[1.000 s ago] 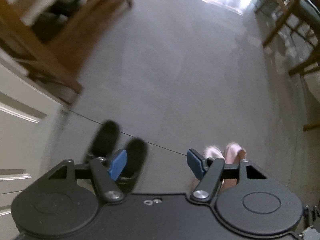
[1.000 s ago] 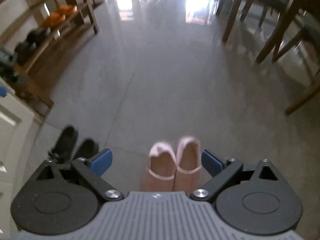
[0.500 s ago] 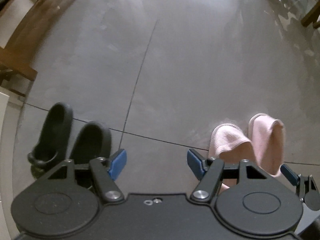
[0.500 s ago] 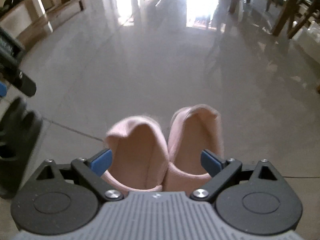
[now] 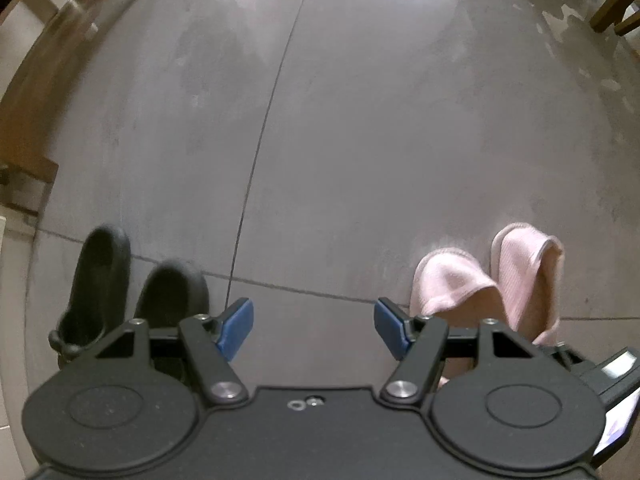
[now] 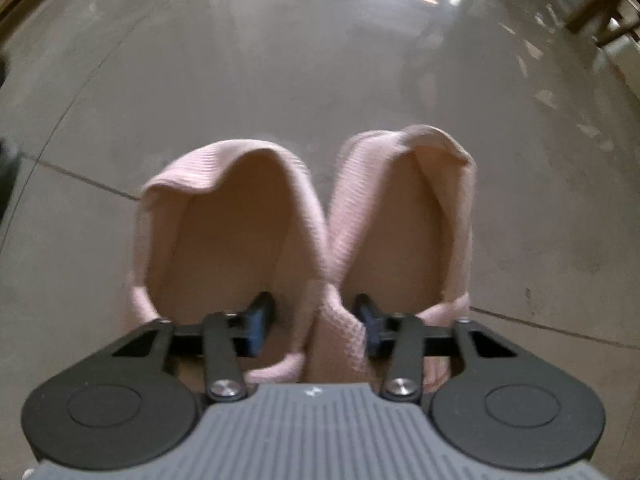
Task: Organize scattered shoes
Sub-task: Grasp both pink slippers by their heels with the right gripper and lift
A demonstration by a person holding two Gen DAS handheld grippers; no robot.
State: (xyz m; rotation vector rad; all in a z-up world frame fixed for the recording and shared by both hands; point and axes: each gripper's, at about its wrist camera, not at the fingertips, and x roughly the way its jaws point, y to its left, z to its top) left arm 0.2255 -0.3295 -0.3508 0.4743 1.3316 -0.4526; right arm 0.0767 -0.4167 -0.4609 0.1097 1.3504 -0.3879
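Through my left wrist camera, my left tongs [image 5: 314, 326] hang released over the bare grey tiled floor [image 5: 360, 140], nothing between their blue pads. To their left a pair of black rubber clogs [image 5: 132, 292] sits side by side on the floor; to their right stands the pair of soft pink fabric slippers [image 5: 488, 280], with a corner of my right tool just beside them. Wooden furniture legs [image 5: 612, 8] show at the far edges.

Through my right wrist camera, my right tongs [image 6: 312, 322] are closing with one blue pad inside each pink slipper, so the two touching inner walls at the heel end are caught between them. The pads look pressed on the fabric, though blur makes this hard to judge. The slippers rest on the floor, toes pointing away.

I judge the tidying barely begun: both pairs are already matched up but lie out on the open floor, not yet carried anywhere. The clogs are untouched.
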